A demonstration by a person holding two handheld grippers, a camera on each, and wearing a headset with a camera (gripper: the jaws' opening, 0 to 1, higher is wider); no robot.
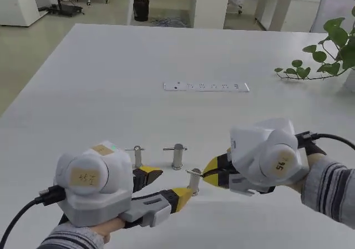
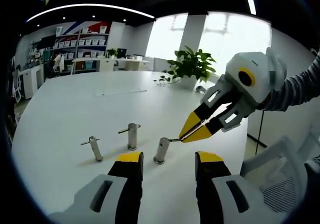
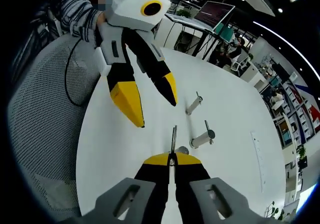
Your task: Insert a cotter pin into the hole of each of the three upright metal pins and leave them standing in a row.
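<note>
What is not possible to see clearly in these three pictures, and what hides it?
- Head view: whether the cotter pin has entered the nearest metal pin; too small, and the right gripper partly covers it.
- Right gripper view: that pin's hole, hidden behind the gripper's own jaw tips.
- Head view: the plant, cut off by the right edge.
- Head view: marks on the white strip, too small.

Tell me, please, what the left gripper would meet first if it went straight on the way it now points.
Probably the nearest metal pin, standing just ahead, in line with the gap between the left gripper's open fingers; the right gripper, holding a cotter pin to it, lies close beyond.
</note>
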